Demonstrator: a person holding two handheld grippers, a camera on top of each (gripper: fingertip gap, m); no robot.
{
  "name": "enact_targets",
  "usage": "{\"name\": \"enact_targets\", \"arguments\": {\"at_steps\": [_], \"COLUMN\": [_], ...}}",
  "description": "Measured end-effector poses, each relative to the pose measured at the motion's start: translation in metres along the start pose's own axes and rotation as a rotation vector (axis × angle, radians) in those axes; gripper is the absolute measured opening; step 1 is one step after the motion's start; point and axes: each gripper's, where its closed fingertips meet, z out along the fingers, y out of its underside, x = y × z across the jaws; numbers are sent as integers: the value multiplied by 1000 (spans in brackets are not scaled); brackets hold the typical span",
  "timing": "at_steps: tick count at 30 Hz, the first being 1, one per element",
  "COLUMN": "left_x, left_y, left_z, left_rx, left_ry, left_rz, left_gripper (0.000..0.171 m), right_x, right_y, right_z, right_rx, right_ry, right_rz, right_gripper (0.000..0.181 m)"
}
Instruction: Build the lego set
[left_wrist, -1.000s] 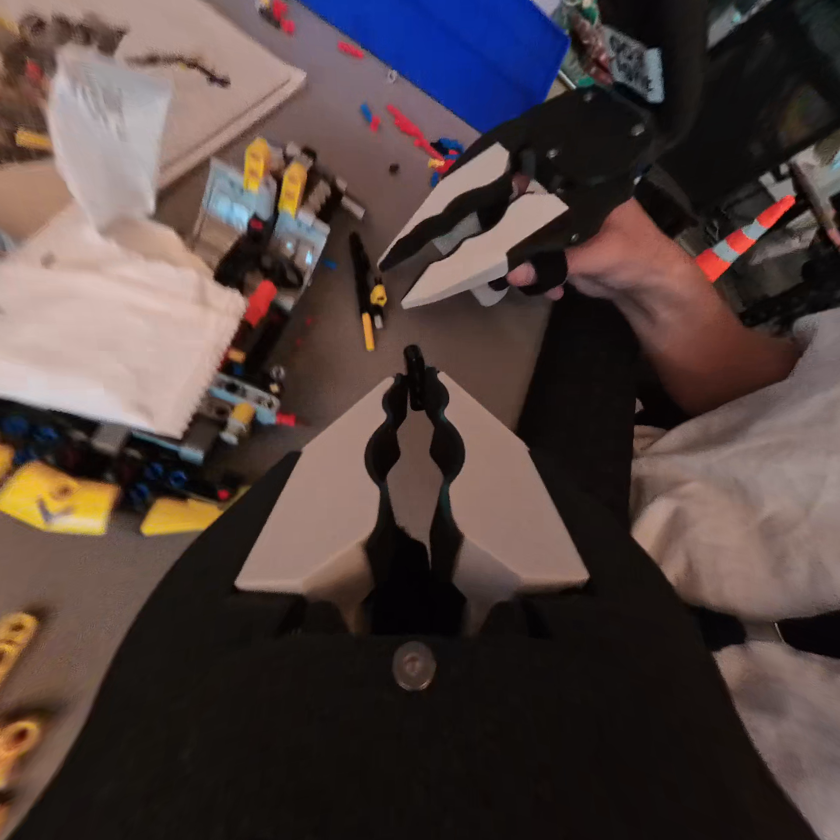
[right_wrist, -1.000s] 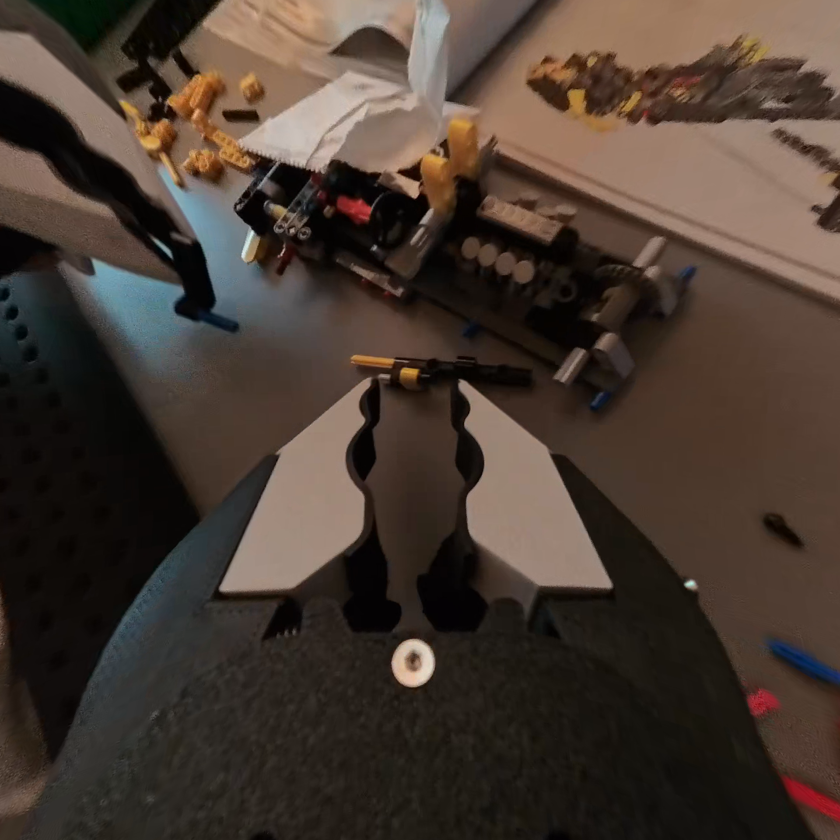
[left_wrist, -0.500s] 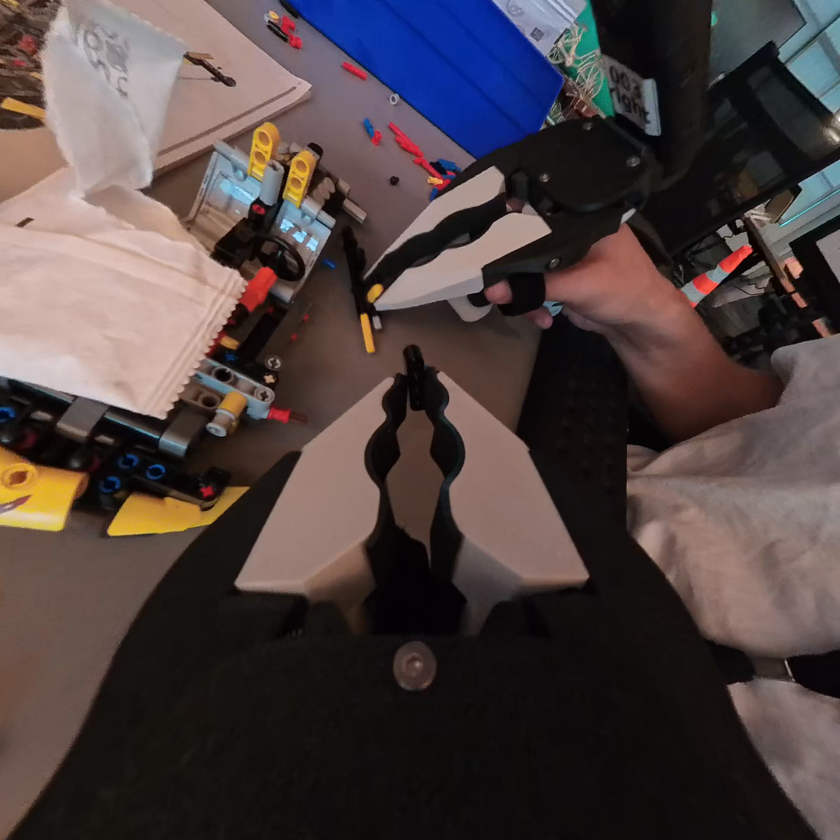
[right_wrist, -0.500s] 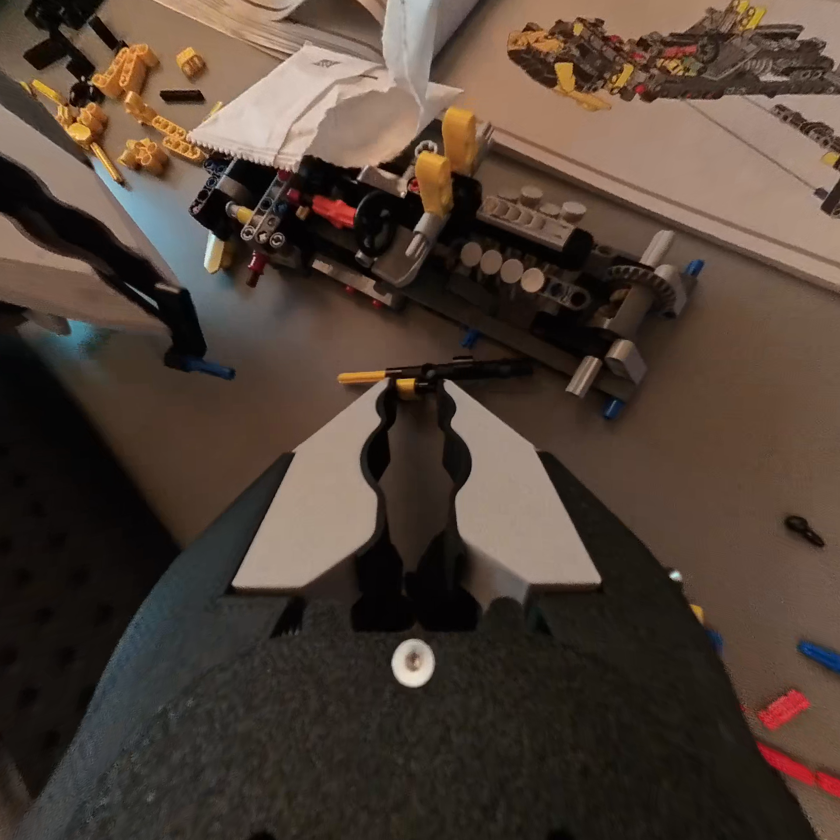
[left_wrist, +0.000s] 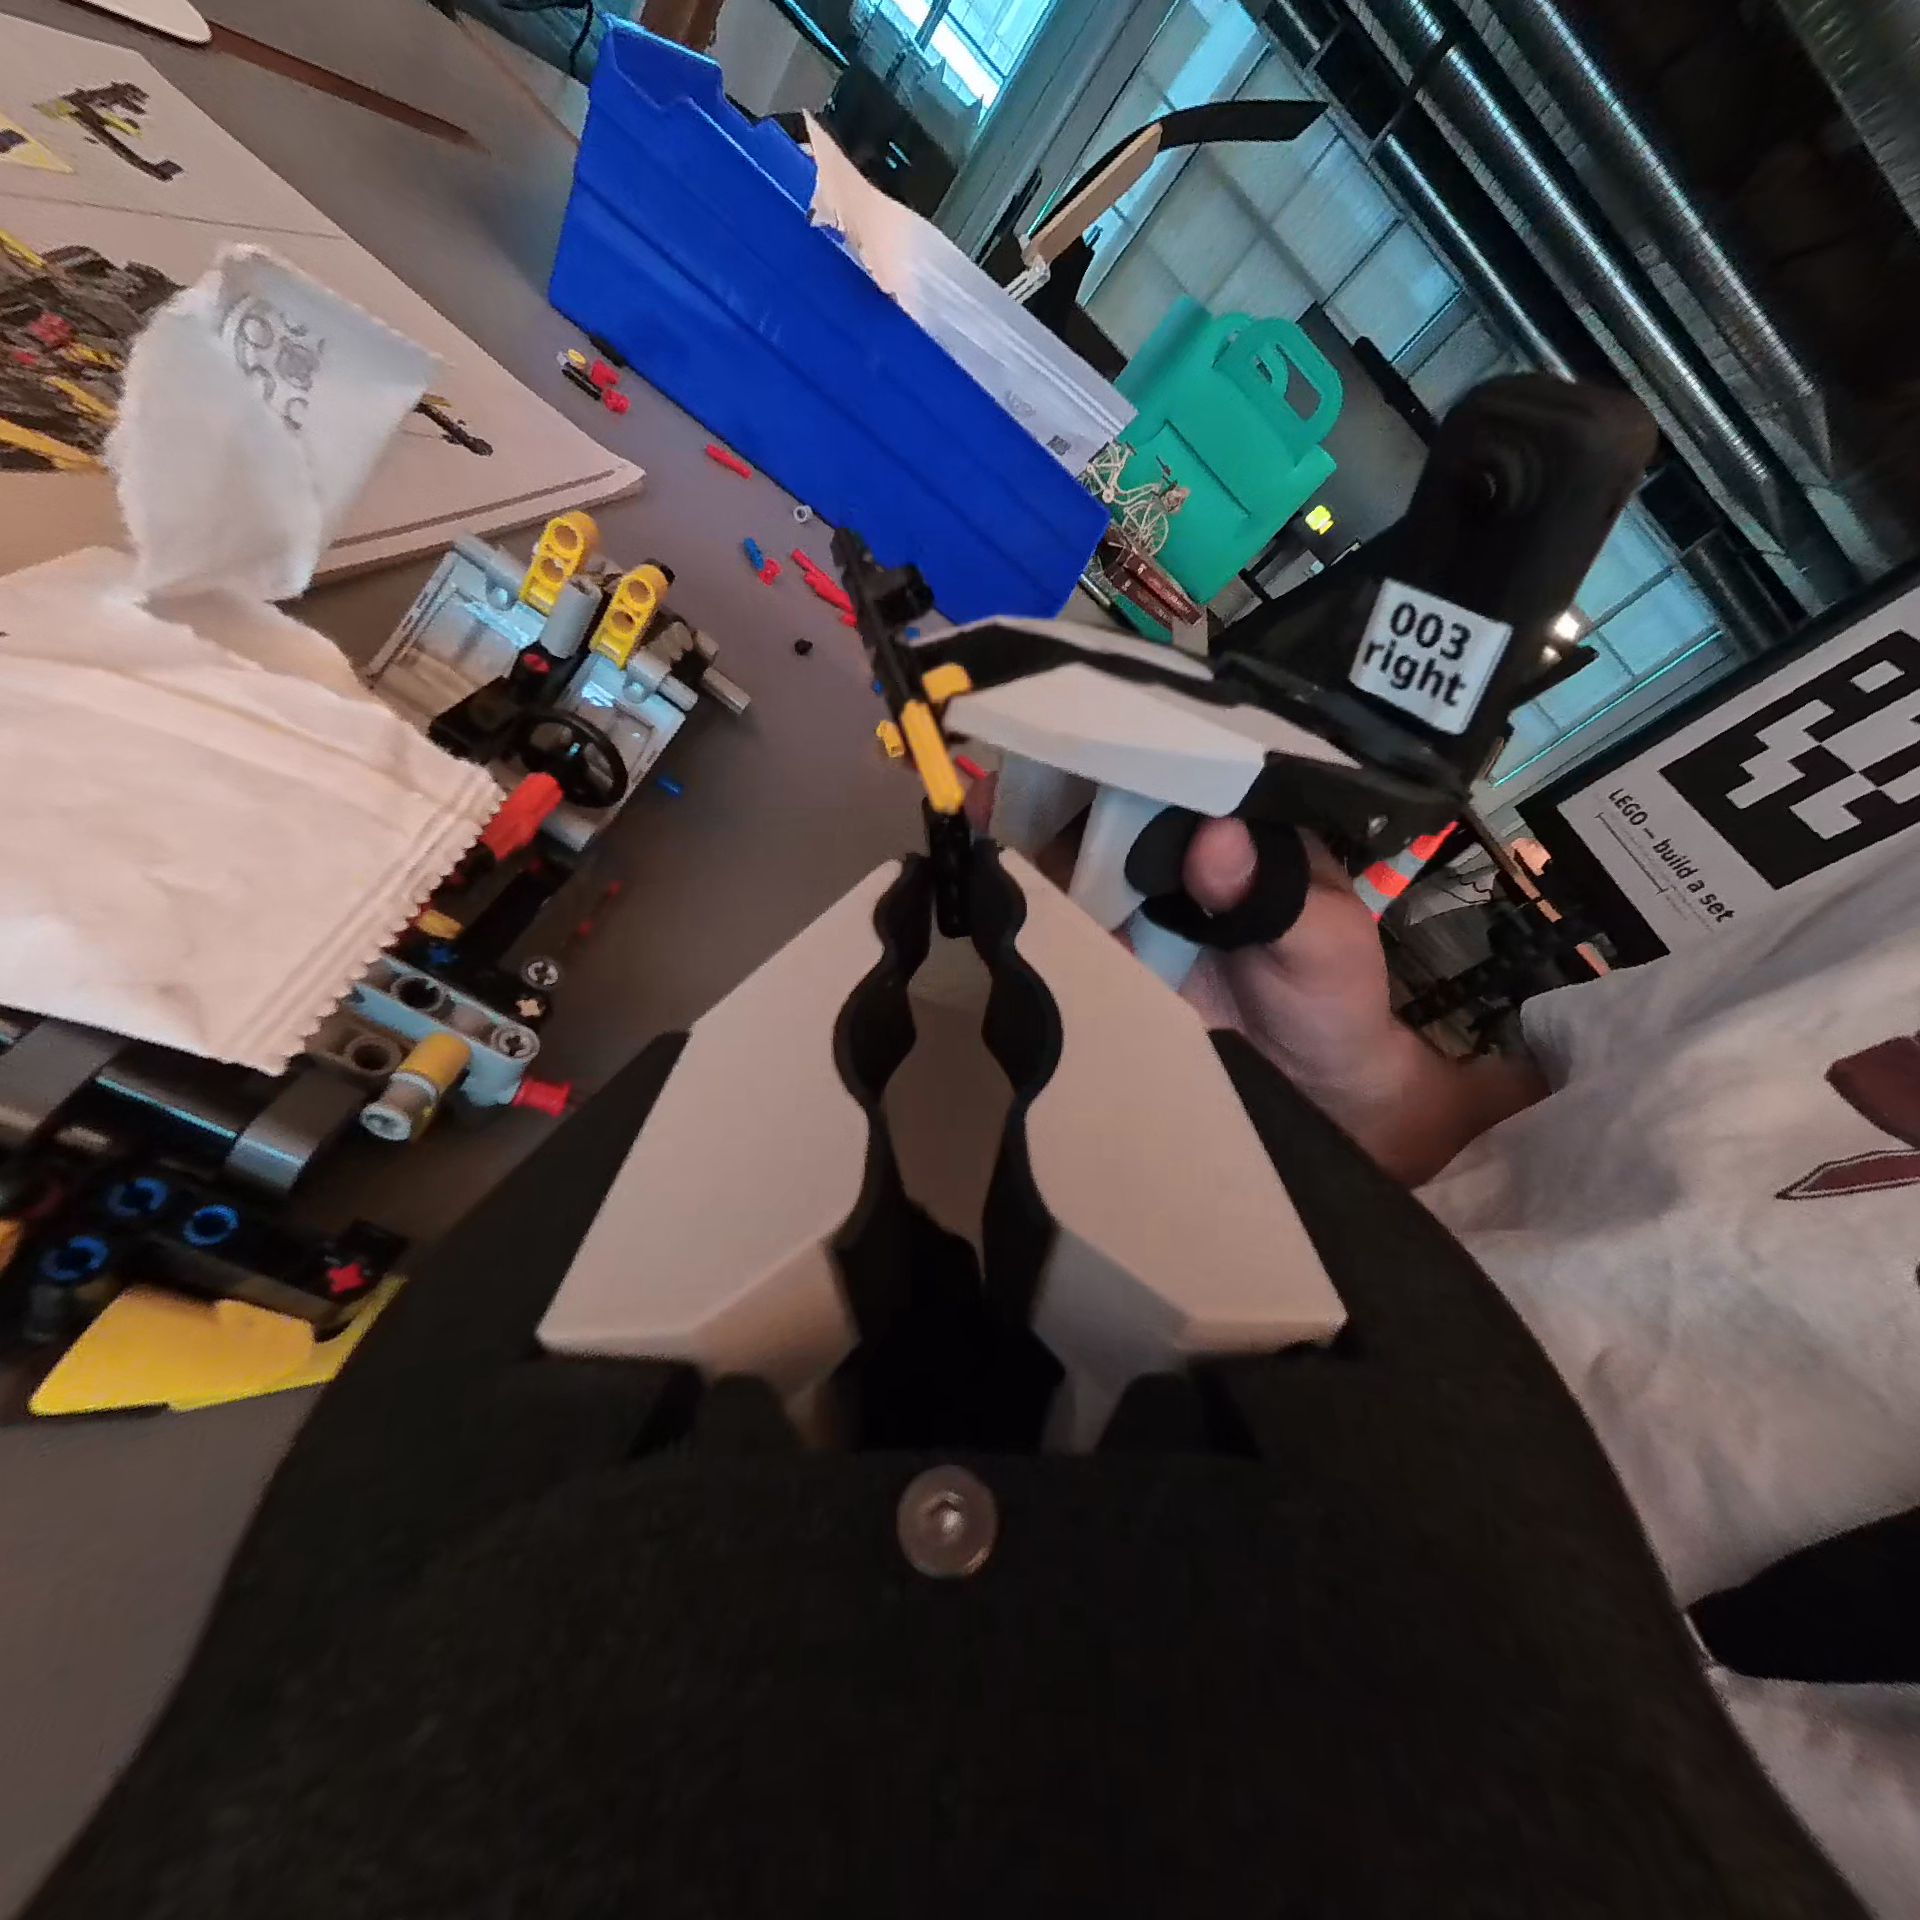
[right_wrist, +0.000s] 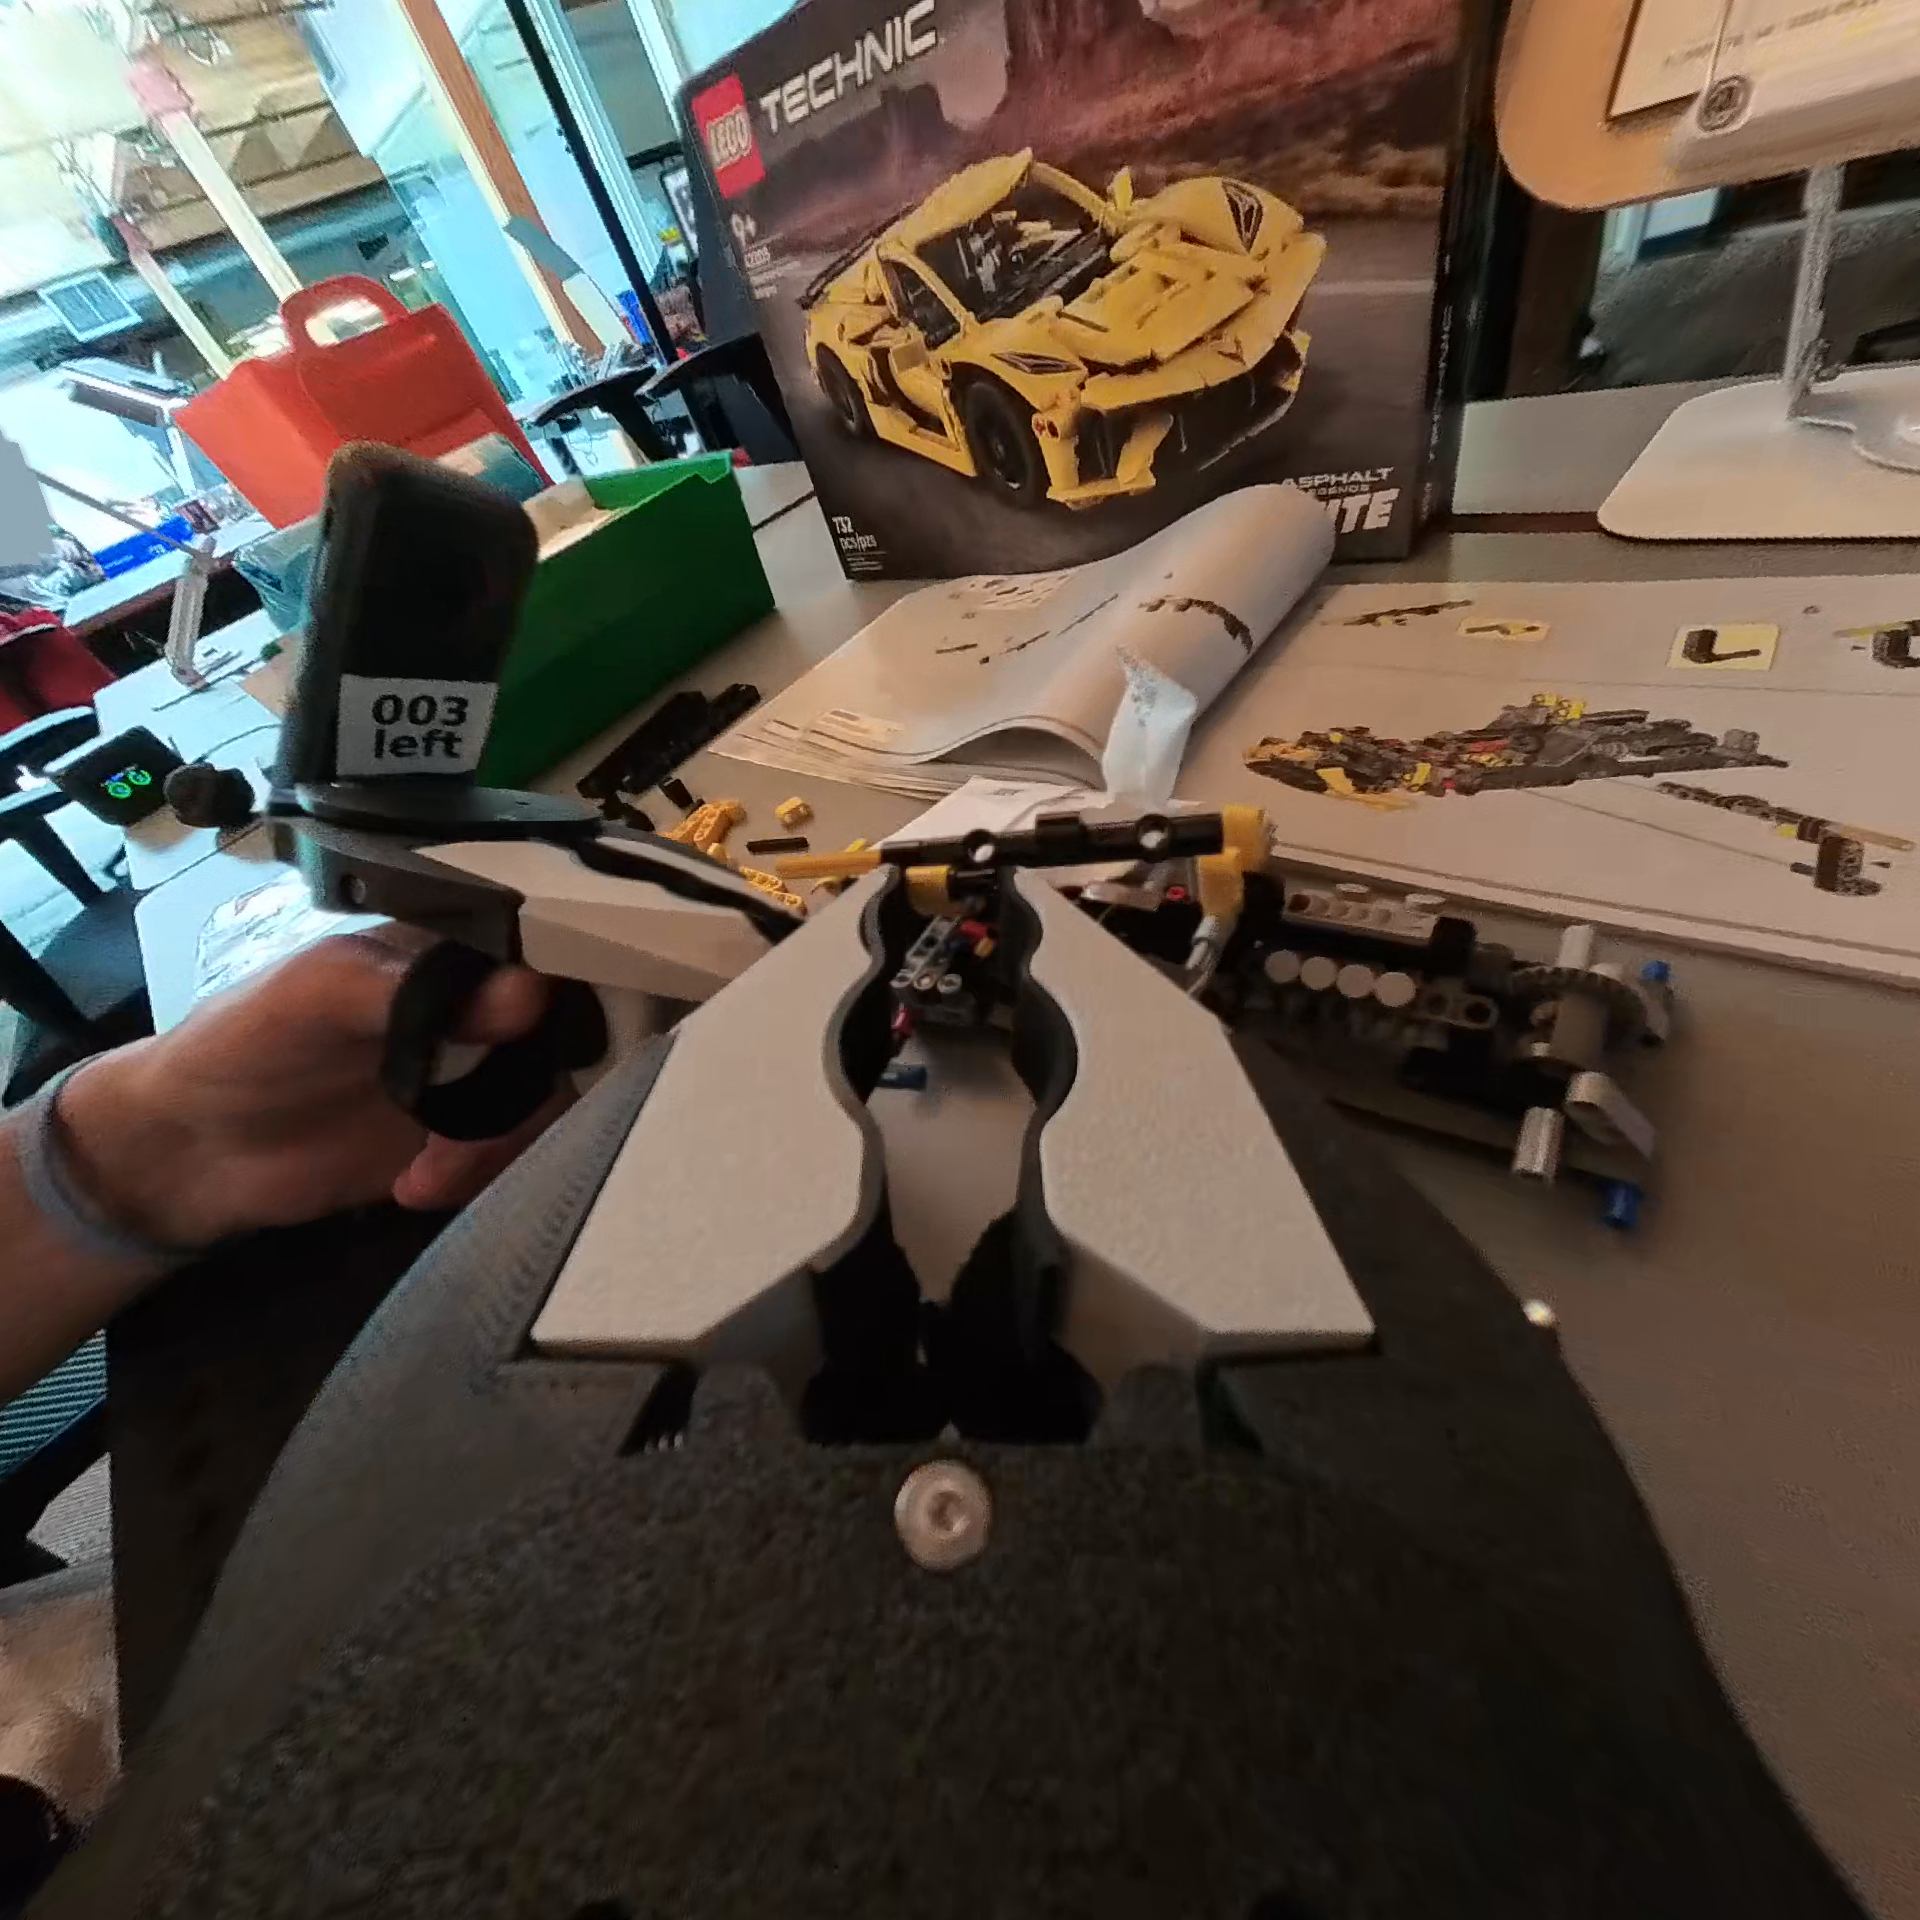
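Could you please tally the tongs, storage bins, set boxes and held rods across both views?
Tongs: 2, left tongs and right tongs
Storage bins: 2, blue bin and green bin
Set box: 1
Black-and-yellow rod, gripped by both: 1
Total: 6

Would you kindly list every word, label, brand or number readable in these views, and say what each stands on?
I do not quote writing; here is what bears it.
White sticker on the right gripper: legible print.
White sticker on the left gripper: legible print.
Set box: brand, numbers, small print.
White sign beside a checkered marker: one line.
White bag: blurred print.
Booklet: too small.
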Motion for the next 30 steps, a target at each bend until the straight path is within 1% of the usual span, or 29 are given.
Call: {"name": "enact_targets", "arguments": {"at_steps": [2, 6, 11, 19, 20, 24, 28, 30], "left_x": [-1, -1, 1, 1, 1, 3, 2, 3], "left_y": [0, 0, -2, -7, -6, -5, -3, -2], "left_z": [0, 1, -2, -6, -5, -2, -1, -2], "left_rx": [0, 2, 25, 61, 57, 47, 33, 19], "left_ry": [-5, 1, 42, 82, 85, 82, 74, 76], "left_rz": [1, -12, -47, -104, -101, -84, -75, -52], "left_gripper": [5, 5, 4, 4, 4, 4, 4, 4], "right_x": [-4, -1, -2, 3, 0, -3, -6, -9], "right_y": [5, 0, 1, -3, -1, 0, 5, 4], "right_z": [3, -1, -1, -4, -4, -2, -1, -1], "right_rx": [-17, 8, 8, 27, 20, 7, -12, -8], "right_ry": [-1, 29, 18, 67, 48, 57, 27, 16], "right_rz": [-22, -43, -33, -63, -59, -100, -90, -145], "right_gripper": [15, 15, 15, 15, 15, 15, 15, 15]}}
